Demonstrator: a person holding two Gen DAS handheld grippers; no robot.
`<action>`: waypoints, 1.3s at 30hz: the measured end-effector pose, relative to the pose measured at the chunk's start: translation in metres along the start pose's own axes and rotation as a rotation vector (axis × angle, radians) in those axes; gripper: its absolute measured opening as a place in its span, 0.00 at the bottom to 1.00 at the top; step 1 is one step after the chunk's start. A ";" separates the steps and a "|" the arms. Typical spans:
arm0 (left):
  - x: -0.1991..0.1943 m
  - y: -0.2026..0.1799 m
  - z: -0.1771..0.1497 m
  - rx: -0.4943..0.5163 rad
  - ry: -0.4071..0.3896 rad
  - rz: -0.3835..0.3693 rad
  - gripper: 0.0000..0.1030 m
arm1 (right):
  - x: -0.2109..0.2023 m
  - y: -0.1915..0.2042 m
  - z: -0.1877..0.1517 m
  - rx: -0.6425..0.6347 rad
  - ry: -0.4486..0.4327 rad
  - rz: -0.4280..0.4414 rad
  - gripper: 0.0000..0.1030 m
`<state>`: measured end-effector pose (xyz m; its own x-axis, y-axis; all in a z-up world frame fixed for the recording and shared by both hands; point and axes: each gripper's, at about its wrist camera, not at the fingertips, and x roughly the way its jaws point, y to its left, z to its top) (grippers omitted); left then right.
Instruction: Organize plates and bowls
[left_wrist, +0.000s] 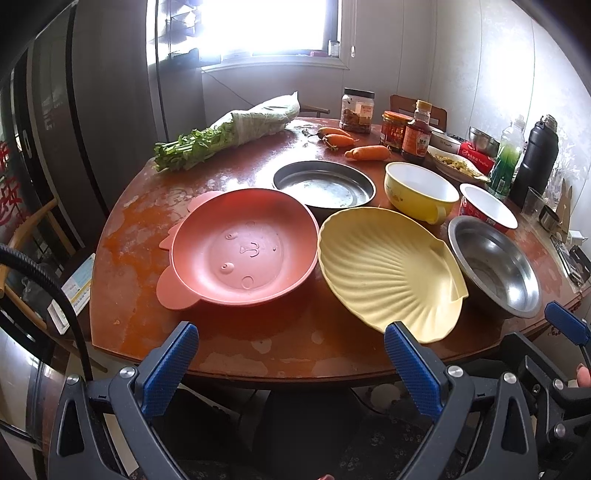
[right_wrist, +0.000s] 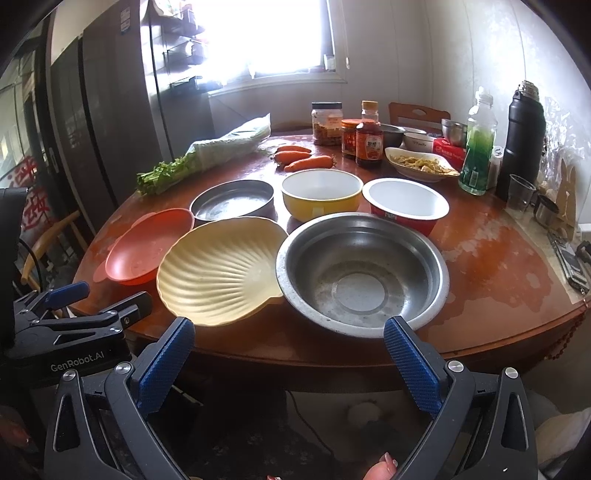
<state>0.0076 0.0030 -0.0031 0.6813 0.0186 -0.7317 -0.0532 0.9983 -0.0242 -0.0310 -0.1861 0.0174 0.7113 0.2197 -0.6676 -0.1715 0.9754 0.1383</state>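
On the round brown table (left_wrist: 122, 236) sit a pink animal-face bowl (left_wrist: 243, 247), a pale yellow shell plate (left_wrist: 384, 262), a steel bowl (left_wrist: 495, 266), a flat steel dish (left_wrist: 325, 182), a yellow cup-bowl (left_wrist: 419, 192) and a red bowl with white inside (left_wrist: 487, 206). My left gripper (left_wrist: 291, 350) stands open before the table's front edge, between the pink bowl and the shell plate. My right gripper (right_wrist: 288, 347) is open too, just short of the steel bowl (right_wrist: 362, 269) and the shell plate (right_wrist: 221, 269). Neither holds anything.
At the back lie wrapped greens (left_wrist: 229, 133), carrots (left_wrist: 365, 152), jars and a sauce bottle (left_wrist: 417, 133), a dish of food (right_wrist: 421, 164), a green bottle (right_wrist: 478, 147), a black flask (right_wrist: 524, 136) and a clear cup (right_wrist: 519, 192). A fridge (left_wrist: 51, 129) and chair (left_wrist: 29, 236) stand left.
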 end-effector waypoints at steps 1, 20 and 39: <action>0.000 0.000 0.000 -0.001 0.000 -0.001 0.99 | 0.000 0.000 0.000 0.002 0.000 0.001 0.99; -0.001 0.002 0.000 -0.004 -0.004 0.005 0.99 | -0.001 0.003 0.000 0.006 -0.002 0.017 0.99; -0.002 0.062 0.018 -0.145 0.008 0.040 0.99 | 0.011 0.041 0.047 -0.032 -0.031 0.133 0.99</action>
<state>0.0167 0.0658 0.0091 0.6709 0.0569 -0.7393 -0.1852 0.9783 -0.0927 0.0020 -0.1426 0.0500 0.7017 0.3476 -0.6219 -0.2867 0.9369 0.2001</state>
